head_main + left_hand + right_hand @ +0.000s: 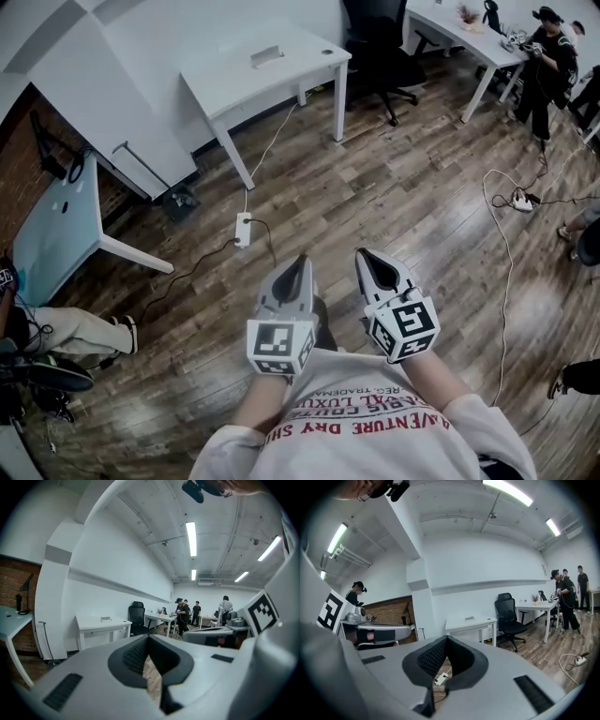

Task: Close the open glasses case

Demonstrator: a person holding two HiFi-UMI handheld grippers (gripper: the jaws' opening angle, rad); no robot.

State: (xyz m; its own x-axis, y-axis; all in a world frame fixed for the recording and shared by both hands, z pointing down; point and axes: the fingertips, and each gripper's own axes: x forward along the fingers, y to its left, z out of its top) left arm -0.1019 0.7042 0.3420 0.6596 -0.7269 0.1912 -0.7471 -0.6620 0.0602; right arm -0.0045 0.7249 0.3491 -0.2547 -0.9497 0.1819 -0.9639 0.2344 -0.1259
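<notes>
1. Wood planks of the floor [403, 187] fill most of the head view. Both pairs of tongs are held close in front of the person [375, 422], above that floor and over no bench.
2. The left tongs [298, 267] are pressed together at the tips. Nothing is gripped, and only floor is seen through the notch behind them.
3. The right tongs [372, 261] are likewise pressed together and carry nothing. A white power strip [243, 228] on the floor is seen through their notch.
4. The glasses case is not seen in any view. A small pale object [267, 54] lies near the far edge of a white bench [281, 84], but it is too small to be named.
5. By the task alone, the case is judged to be light, with a stiff shell and a hinged lid, and smooth enough to slide when pushed. The base would probably be best steadied by one pair of tongs. The lid would be pressed down at its free edge, away from the hinge, by the other.
</notes>
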